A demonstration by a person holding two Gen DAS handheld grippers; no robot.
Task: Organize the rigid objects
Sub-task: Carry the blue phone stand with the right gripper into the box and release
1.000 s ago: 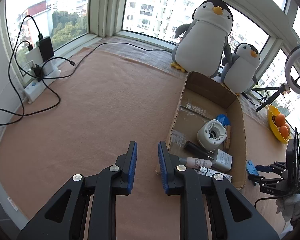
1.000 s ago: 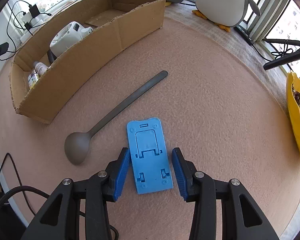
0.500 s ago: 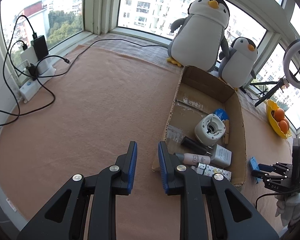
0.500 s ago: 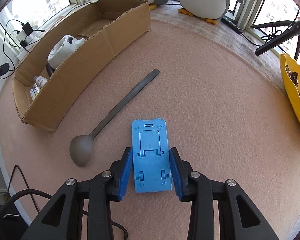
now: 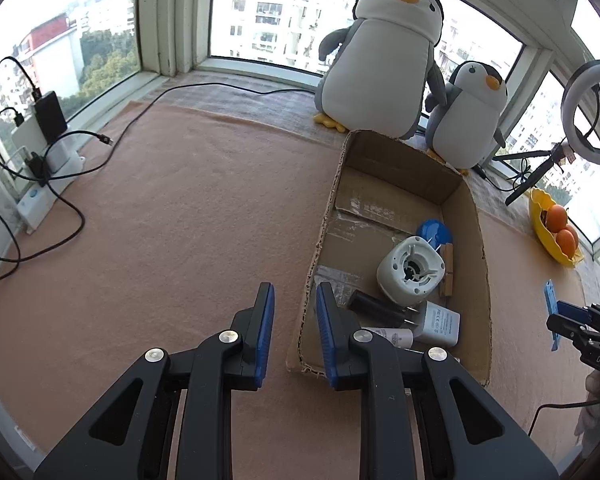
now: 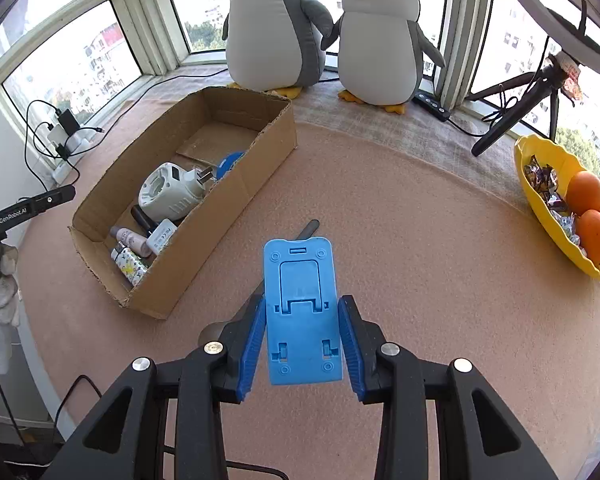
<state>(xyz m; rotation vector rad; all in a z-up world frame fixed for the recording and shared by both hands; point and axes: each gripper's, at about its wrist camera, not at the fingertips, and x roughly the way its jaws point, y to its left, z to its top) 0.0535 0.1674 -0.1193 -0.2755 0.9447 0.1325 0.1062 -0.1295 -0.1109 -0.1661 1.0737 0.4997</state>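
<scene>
Already several items lie in the cardboard box. Right gripper clamped on blue stand, right of box — spoon beside box pending. Left gripper apart, empty.

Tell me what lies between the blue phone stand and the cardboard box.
Right wrist view: only bare pink mat separates the blue phone stand, held by the right gripper, from the cardboard box.

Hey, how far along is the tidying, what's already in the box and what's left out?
Done: the cardboard box already holds a white adapter, a charger, small bottles and a blue disc. In hand: the right gripper is shut on the blue phone stand, lifted off the mat. Left: the grey spoon lies on the mat. The left gripper is open, empty.
</scene>
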